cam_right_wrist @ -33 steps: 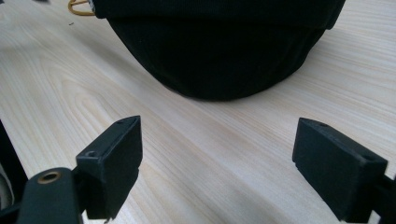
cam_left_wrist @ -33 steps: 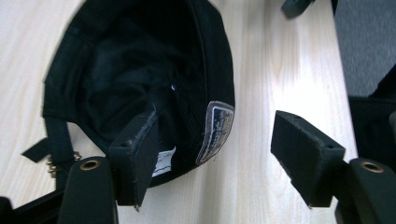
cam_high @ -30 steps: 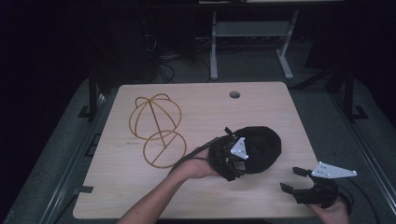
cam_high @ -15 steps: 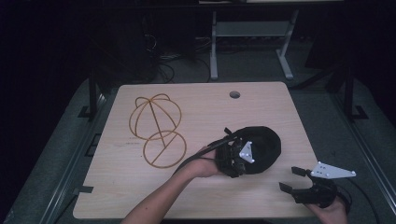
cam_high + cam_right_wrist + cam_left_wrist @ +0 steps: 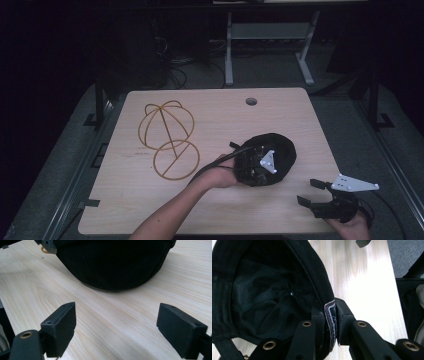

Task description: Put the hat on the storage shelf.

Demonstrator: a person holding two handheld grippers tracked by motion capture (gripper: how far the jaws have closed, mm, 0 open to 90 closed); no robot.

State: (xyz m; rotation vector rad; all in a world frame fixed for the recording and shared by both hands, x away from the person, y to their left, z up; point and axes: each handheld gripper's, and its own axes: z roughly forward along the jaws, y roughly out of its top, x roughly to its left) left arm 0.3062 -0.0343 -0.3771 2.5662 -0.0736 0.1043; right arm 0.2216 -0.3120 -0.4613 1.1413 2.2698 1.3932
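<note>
On the table's near right part, seen from above: black cap, left gripper at its near-left edge; right gripper apart, near the front right corner; wire cap frame well left.

Along the left gripper: clamped on the cap's rim, hollow upward, rim running away.

Along the right gripper: spread wide, holding nothing, facing the cap's crown.
</note>
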